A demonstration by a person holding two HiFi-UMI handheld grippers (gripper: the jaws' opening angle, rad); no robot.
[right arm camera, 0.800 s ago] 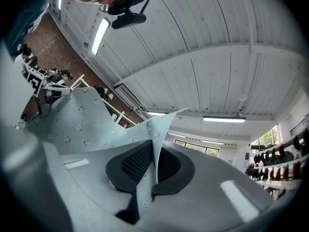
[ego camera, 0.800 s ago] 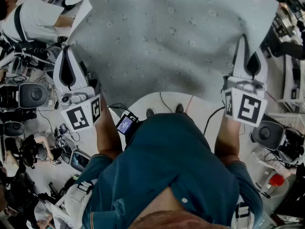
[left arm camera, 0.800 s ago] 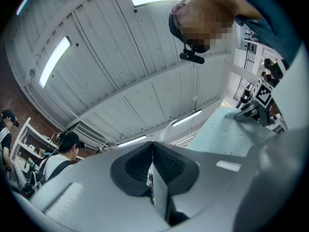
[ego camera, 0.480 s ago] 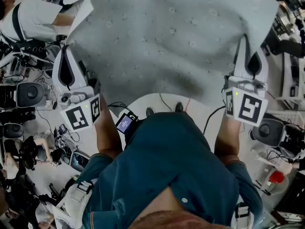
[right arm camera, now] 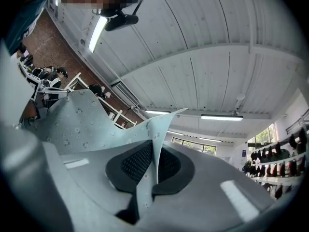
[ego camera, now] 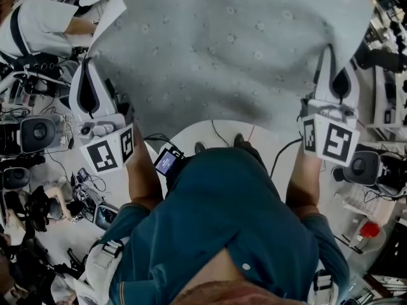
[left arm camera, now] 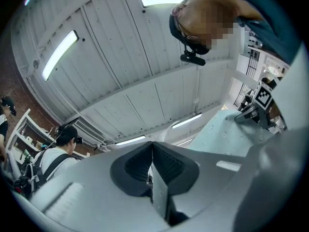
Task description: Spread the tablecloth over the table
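The left gripper [ego camera: 88, 84] and right gripper [ego camera: 335, 75] have jaws clamped on near corners of the tablecloth [ego camera: 229, 49]. It is judged light and limp; corner holds suit it, pulled taut against sagging.

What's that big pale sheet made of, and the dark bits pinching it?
The tablecloth looks like thin fabric, matte pale blue-grey with a small flower print; it sags and folds softly. The dark pads of the right gripper look like rubber or soft plastic, matte with fine ridges; which, I cannot tell.
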